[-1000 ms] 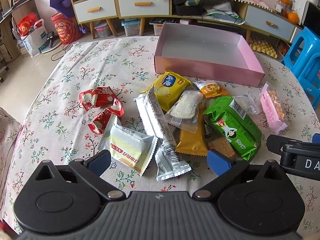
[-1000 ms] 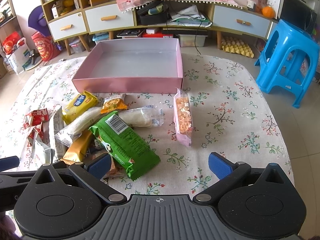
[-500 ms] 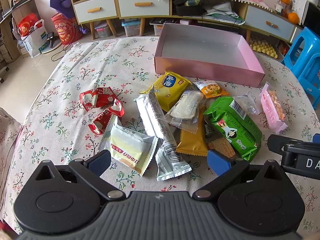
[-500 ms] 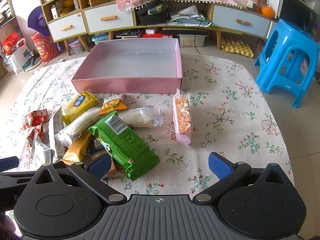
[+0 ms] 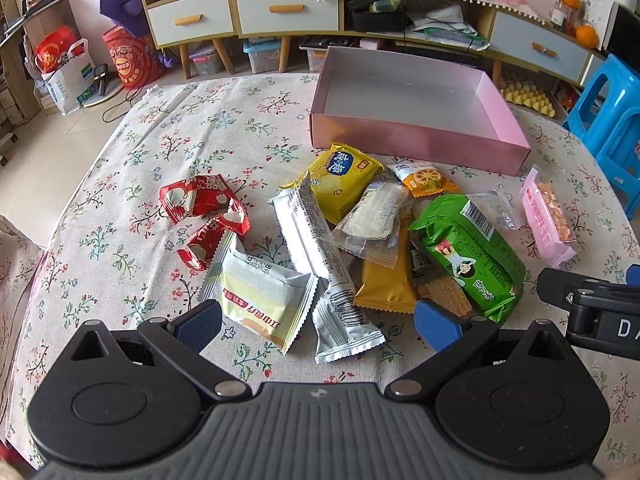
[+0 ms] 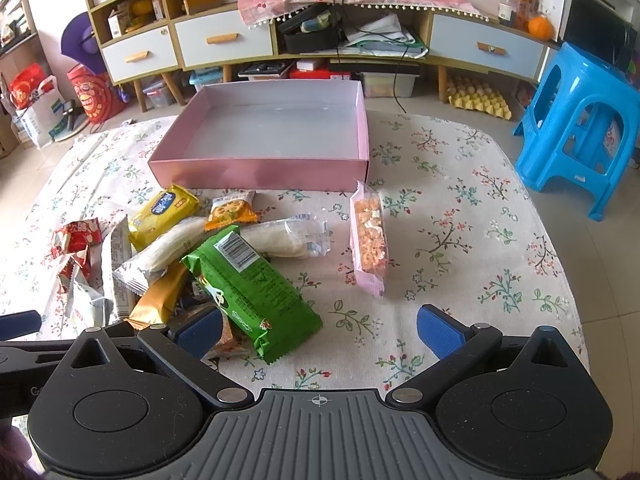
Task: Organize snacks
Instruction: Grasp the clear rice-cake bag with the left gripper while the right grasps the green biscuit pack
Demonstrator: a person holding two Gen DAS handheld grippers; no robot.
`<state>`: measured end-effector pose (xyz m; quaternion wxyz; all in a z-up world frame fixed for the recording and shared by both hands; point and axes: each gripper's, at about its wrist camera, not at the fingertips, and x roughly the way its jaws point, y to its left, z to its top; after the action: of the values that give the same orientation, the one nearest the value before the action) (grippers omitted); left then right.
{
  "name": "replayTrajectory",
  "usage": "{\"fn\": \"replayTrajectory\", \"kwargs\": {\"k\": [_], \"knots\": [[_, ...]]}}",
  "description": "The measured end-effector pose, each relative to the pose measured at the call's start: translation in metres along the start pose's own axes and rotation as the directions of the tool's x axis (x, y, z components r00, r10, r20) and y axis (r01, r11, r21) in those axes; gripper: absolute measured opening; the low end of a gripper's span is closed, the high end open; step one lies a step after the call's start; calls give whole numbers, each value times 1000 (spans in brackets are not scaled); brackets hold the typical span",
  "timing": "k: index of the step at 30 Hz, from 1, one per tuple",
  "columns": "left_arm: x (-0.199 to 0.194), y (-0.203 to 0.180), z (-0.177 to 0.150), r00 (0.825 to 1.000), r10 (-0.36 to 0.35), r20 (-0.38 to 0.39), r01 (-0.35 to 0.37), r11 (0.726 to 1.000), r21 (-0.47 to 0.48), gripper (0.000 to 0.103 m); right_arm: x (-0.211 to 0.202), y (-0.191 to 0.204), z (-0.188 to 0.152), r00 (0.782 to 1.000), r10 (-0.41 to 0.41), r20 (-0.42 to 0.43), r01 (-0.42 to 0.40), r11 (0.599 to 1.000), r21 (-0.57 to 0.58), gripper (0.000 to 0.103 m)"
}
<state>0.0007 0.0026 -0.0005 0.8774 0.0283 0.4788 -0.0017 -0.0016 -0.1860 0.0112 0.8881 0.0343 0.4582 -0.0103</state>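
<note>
Pink shallow cardboard box (image 6: 260, 178) sits empty at the far side of the floral-clothed desk (image 6: 460, 240). Snack packets, including a green foil packet (image 6: 256, 292), lie just before it. Left gripper (image 5: 316, 326) and right gripper (image 6: 318, 326) hover with fingers spread, holding nothing.

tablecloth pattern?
Pale tablecloth printed with small floral sprigs in red, green and blue. The right wrist view shows it best.

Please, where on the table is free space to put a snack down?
Free: inside the pink box; the cloth right of the pink packet; the cloth left of the red wrappers. Crowded: the pile around the green packet.
</note>
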Motion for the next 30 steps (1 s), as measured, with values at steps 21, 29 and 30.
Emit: {"fn": "replayTrajectory", "kwargs": {"k": [21,29,30], "knots": [[27,31,24,995,-93,31,89,990,114,93,29,2,14,990,143,18,-137,971,-196,102],[35,29,41,966,-253,51,244,959,146,72,47,6,13,970,238,-42,-241,946,-216,90],[37,29,43,961,-271,57,259,953,155,66,49,6,13,970,239,-47,-244,946,-214,89]]}}
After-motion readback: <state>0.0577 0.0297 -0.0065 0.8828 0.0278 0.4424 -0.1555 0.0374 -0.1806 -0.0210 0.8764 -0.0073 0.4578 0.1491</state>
